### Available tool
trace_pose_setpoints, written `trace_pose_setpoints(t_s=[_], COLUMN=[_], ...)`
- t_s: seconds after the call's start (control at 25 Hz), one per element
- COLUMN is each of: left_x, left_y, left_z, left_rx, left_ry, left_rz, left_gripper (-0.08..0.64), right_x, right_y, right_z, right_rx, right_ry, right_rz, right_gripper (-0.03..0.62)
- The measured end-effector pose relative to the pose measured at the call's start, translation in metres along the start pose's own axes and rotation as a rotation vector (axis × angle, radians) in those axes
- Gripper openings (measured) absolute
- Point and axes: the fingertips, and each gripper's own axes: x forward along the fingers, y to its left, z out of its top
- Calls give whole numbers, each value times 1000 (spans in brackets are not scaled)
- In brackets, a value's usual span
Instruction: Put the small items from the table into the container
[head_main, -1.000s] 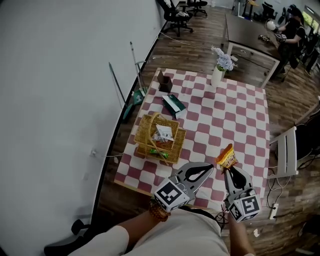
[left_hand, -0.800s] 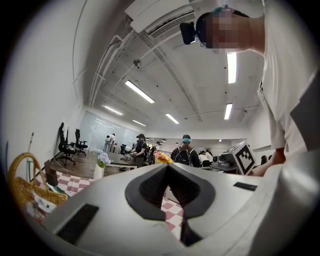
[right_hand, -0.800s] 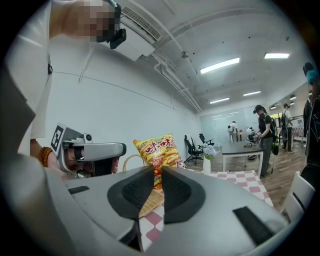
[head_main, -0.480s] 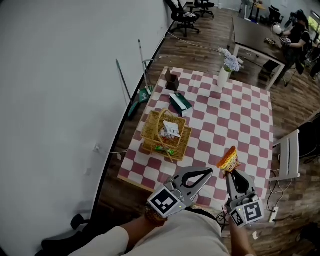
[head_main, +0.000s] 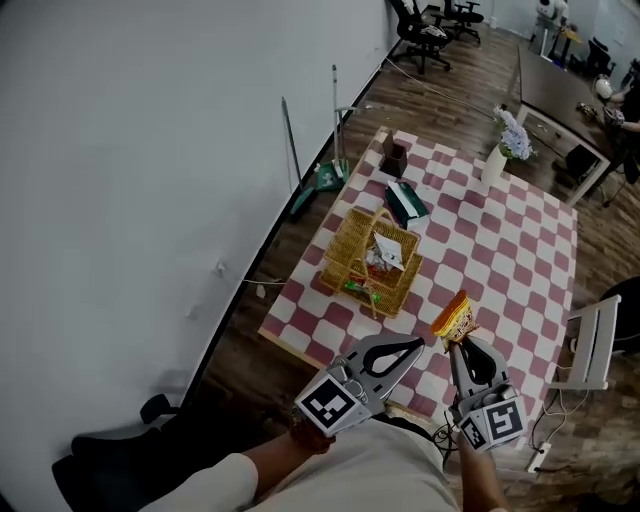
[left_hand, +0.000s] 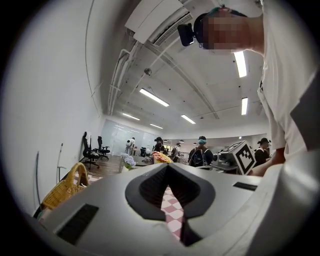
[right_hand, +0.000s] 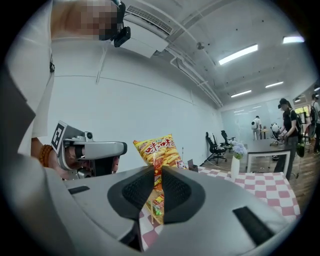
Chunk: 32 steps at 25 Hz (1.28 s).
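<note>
- While the right claw (head_main: 461, 345) pinches a snack bag (head_main: 455, 318) by its lower edge, the bag stands upright above the jaws, over the near right part of the checked surface (head_main: 505, 262).
- Seen along that claw, both pads press flat on the orange-and-yellow bag, with only its thin edge between them.
- Left claw (head_main: 418, 346) hangs just left of the right one, both pointing out over the surface.
- Its jaws are narrow, tips together and nothing held; a strip of checked cloth shows through the slot behind the tips.
- Basket (head_main: 340, 262) stands on the left part of the surface, beyond both claws and well apart from the bag.
- Inside the basket lie a white packet (head_main: 385, 255) and a green packet (head_main: 358, 290).
- Green box (head_main: 405, 202) lies just beyond the basket; a small brown box (head_main: 394, 160) stands near the far left corner.
- Vase (head_main: 493, 162) with pale flowers stands at the far edge.
- White chair (head_main: 587, 340) stands off the right side of the surface, and two poles (head_main: 335, 110) lean on the wall to the left.
</note>
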Motion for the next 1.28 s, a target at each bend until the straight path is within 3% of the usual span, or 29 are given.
trace_pose_setpoints(t_s=[0.36, 0.68, 0.8, 1.08, 1.28], left_x=[-32, -30, -24, -8, 4], left_y=[21, 45, 60, 99, 122], left_z=[2, -5, -8, -21, -31], left_rx=[-8, 12, -8, 70, 54], left_ry=[-9, -4, 8, 21, 39], left_rz=[108, 118, 127, 123, 140], left_gripper=[25, 25, 25, 25, 25], right_x=[30, 58, 81, 143, 182], right_y=[33, 17, 7, -6, -19], right_z=[0, -5, -10, -28, -49], right_rx=[-14, -90, -139, -207, -228], right_ry=[15, 84, 124, 229, 307], right_rz=[114, 126, 146, 187, 201], right_gripper=[63, 61, 61, 61, 61])
